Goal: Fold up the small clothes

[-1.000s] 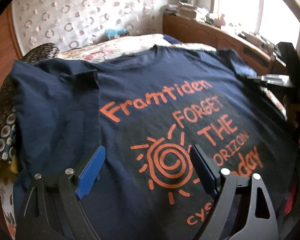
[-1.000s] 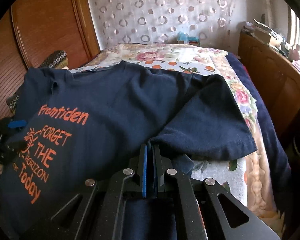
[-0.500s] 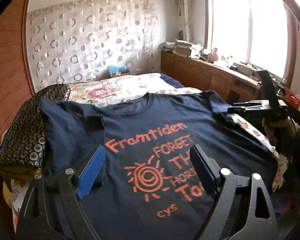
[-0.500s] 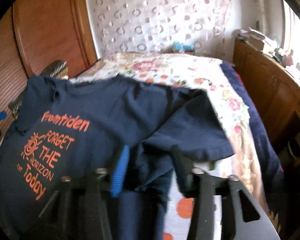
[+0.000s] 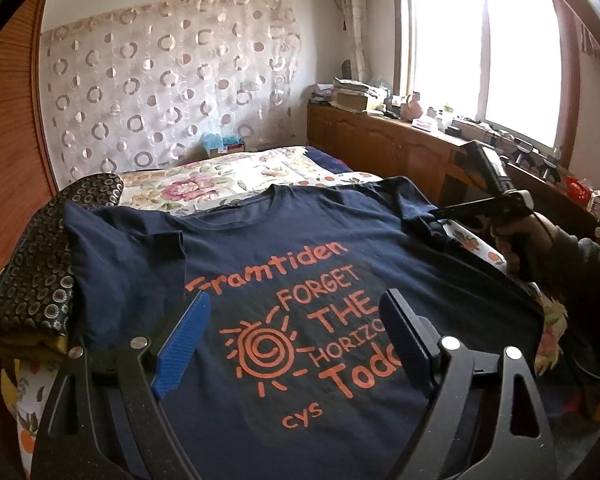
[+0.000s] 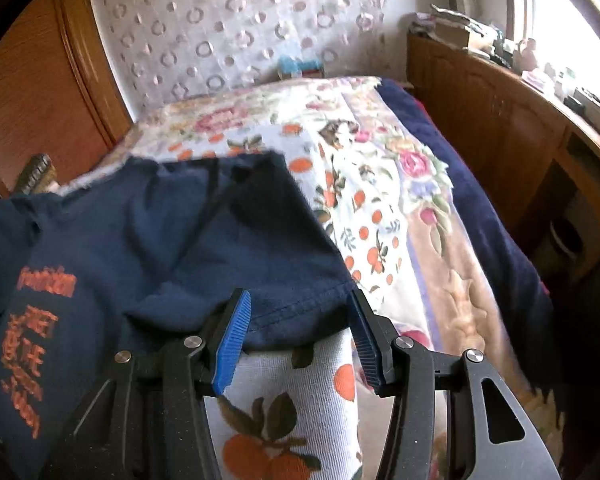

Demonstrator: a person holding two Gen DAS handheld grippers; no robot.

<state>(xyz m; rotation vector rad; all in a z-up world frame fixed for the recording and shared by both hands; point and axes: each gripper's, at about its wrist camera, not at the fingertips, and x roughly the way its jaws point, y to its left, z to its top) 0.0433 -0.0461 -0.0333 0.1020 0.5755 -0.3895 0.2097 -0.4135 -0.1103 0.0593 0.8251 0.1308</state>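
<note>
Your navy T-shirt (image 5: 300, 272) lies print-up on the floral bedspread (image 6: 380, 208). It looks light, soft and limp, so it should sag wherever unsupported; pinch it at hems or sleeve edges, not mid-panel. Your left gripper (image 5: 296, 340) hovers spread wide above the print, holding nothing. Your right gripper (image 6: 296, 332) stands half spread around the sleeve hem (image 6: 300, 304), unclamped. The shirt's bottom hem is hidden behind the grippers.

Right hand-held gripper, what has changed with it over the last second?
The right hand-held gripper was shut on the navy T-shirt near its sleeve; it has let go and now stands open. The left hand-held gripper stayed open above the print.
</note>
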